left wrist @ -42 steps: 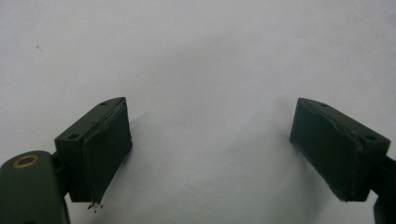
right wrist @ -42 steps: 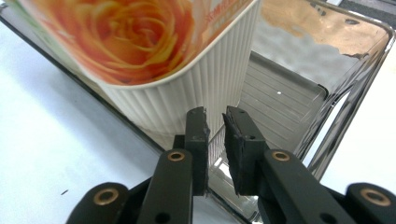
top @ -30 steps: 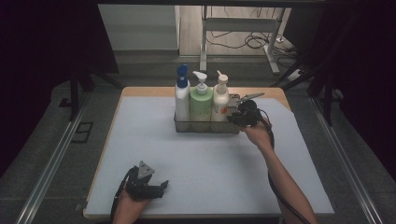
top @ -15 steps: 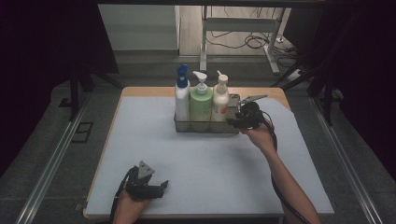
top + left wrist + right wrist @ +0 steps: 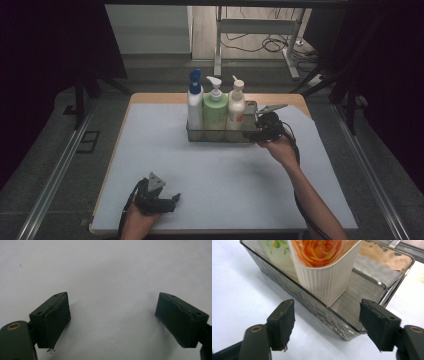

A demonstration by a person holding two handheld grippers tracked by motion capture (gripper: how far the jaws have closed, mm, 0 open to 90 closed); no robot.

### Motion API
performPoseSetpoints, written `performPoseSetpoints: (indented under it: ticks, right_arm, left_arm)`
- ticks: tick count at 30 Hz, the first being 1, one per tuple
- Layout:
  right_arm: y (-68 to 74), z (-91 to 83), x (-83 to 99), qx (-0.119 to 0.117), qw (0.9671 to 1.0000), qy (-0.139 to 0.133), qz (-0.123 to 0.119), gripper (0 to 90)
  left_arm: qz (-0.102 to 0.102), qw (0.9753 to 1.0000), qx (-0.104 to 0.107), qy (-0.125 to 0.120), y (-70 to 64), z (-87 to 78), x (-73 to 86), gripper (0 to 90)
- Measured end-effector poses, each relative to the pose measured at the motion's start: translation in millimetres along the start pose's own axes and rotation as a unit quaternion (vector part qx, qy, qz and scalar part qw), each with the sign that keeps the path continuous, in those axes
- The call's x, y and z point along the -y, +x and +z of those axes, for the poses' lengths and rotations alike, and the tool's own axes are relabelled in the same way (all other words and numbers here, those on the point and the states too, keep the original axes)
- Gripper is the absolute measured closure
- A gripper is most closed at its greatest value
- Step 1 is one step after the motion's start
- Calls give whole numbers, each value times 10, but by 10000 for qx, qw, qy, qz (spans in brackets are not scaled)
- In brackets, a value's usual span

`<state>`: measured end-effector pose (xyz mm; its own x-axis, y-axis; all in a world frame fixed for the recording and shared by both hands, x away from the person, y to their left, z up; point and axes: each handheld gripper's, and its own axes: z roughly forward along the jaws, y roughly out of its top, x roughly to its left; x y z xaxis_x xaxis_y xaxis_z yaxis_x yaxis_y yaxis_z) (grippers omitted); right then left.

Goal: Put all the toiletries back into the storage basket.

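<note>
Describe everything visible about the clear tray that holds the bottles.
The tray is a long, shallow, smoky see-through bin, plastic by its look, with rippled walls, a ribbed floor and rounded corners. It sits flat on the white mat toward the table's far side. Three pump bottles stand upright in it in a row: blue-capped, green and cream with an orange rose print. Its right end is empty. The right gripper is open, its fingers straddling that end's near corner without touching.

Cream bottle [image 5: 322,267] cut off at the right gripper view's top edge, tray [image 5: 372,282] far corner cropped
</note>
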<state>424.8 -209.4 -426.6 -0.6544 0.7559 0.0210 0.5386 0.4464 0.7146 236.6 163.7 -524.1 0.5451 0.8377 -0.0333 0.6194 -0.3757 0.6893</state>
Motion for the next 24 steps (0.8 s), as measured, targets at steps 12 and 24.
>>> performPoseSetpoints:
  ticks: [12,24]
  right_arm:
    - [78,-122,75,-59,9998,-37,-198,151]
    - [136,-263,204,-66,9987,178,-467,44]
  left_arm:
    - [1,10000,-2,1,0,0,0,122]
    - [1,10000,-1,1,0,0,0,122]
